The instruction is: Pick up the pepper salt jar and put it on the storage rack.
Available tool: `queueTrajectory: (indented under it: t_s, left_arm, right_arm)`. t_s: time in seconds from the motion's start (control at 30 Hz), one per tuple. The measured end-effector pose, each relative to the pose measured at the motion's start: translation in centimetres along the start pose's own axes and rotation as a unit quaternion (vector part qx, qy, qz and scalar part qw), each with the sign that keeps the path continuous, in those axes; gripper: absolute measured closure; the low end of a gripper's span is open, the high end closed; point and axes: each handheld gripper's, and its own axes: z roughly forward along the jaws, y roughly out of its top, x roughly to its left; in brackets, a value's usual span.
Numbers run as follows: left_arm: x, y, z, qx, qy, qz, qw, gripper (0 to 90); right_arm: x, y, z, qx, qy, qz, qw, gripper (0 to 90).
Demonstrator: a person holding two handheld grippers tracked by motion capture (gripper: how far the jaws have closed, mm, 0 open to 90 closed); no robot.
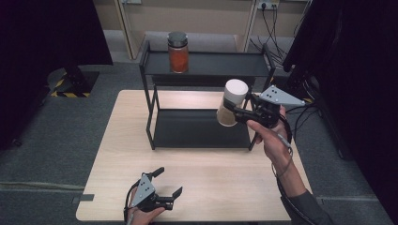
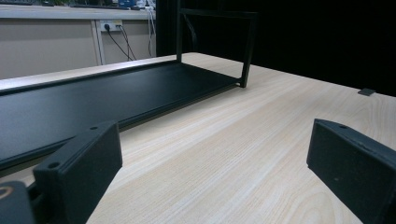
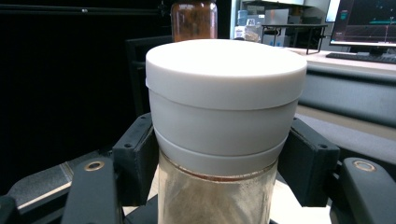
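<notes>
- Pale wood table (image 1: pixel 197 187) stands on grey carpet, with dark curtains at both sides and a wall with sockets and cables behind.
- Black metal rack (image 1: pixel 202 126) sits on the table's far half, with two shelves; the lower one is bare.
- Orange-filled jar (image 1: pixel 178 52) with a grey lid stands upright on the top shelf, towards its left end.
- White-lidded jar (image 1: pixel 231 108) hangs in the air at the rack's right end, between the two shelves in height, tilted a little. In the right gripper view the jaws sit just under the lid (image 3: pixel 226 74) on either side of the glass.
- Right gripper (image 1: pixel 244 111) is clamped on that jar, jaws narrowed to its width.
- Left gripper (image 1: pixel 168 182) rests low at the table's near edge, jaws spread wide with nothing between them, well apart from the rack.
- Risks, as I judge them: the grip sits high on smooth glass, so the jar could slip or swing; its tilt could knock the top shelf's rim or the right post going in; set down crooked, it may topple.
</notes>
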Motion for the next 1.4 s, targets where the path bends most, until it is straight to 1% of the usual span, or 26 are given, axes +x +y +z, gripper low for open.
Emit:
queueTrajectory:
  t_s: [0.13,0.57,0.9,1.2,1.4]
  left_arm:
    - [0.0,0.0,0.0,0.0,0.0,-0.001,1.0,2.6]
    - [0.1,0.0,0.0,0.0,0.0,-0.002,1.0,2.6]
    - [0.1,0.0,0.0,0.0,-0.001,-0.002,1.0,2.6]
    - [0.1,0.0,0.0,0.0,-0.001,-0.002,1.0,2.6]
    - [0.1,0.0,-0.1,-0.001,-0.002,-0.002,1.0,2.6]
  right_arm:
    - [0.1,0.9,0.3,0.0,0.001,-0.004,1.0,35.7]
    - [0.1,3.5,1.1,-0.001,0.004,-0.002,1.0,35.7]
    - [0.0,5.6,1.5,-0.005,0.0,-0.003,1.0,35.7]
    - [-0.1,7.8,2.5,-0.005,-0.006,0.003,1.0,35.6]
    - [0.0,9.0,3.2,-0.002,-0.013,-0.004,0.9999,35.6]
